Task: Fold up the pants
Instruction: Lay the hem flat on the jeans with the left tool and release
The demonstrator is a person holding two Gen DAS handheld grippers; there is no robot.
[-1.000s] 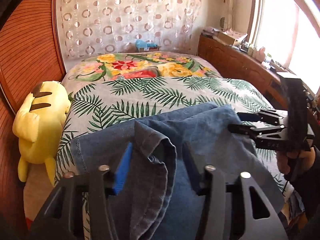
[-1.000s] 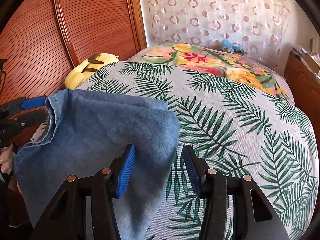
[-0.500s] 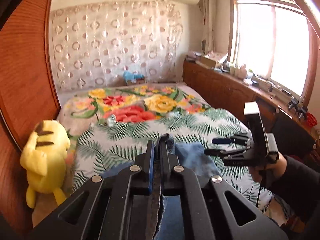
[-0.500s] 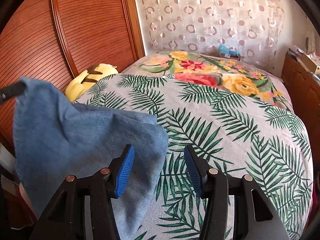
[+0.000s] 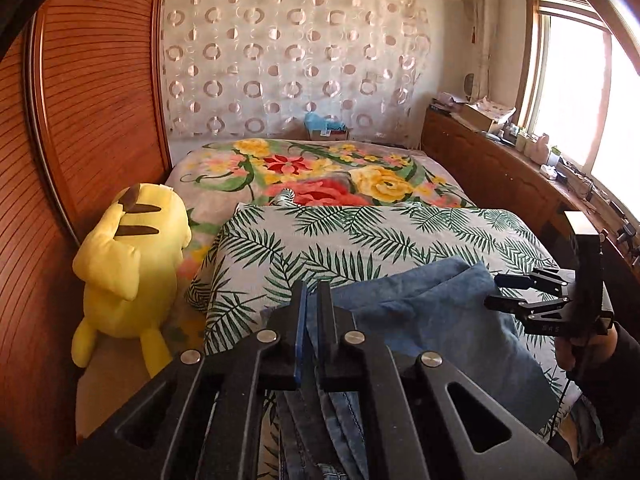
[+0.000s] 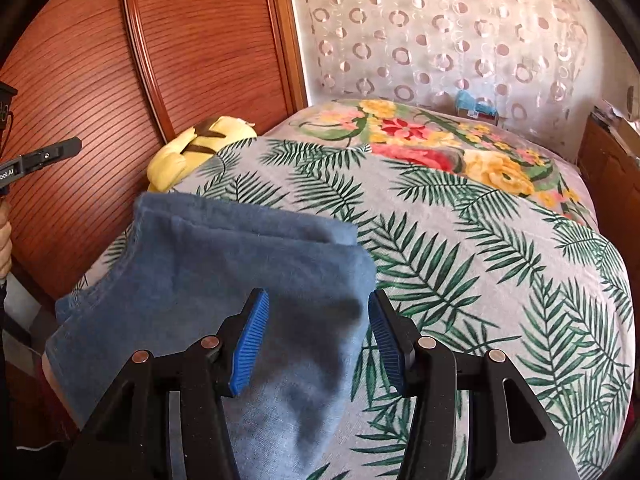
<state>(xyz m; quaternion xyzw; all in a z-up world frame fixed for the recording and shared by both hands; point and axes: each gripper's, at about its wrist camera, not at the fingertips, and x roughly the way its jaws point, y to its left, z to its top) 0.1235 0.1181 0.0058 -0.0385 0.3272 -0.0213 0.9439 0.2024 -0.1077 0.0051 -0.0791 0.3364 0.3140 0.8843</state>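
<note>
My left gripper (image 5: 311,312) is clenched on a denim edge; my right gripper (image 6: 316,336) hangs released over the pants (image 6: 224,272), lying partly folded at the bed's (image 6: 460,240) seven o'clock. I judge more folds remain.

A bed (image 5: 400,240) with palm-leaf and floral covers fills the room. Ribbed wooden panelling (image 5: 92,120) lines the left wall, a circle-patterned curtain (image 5: 288,60) hangs far, and a sunlit window (image 5: 576,92) stands right.
</note>
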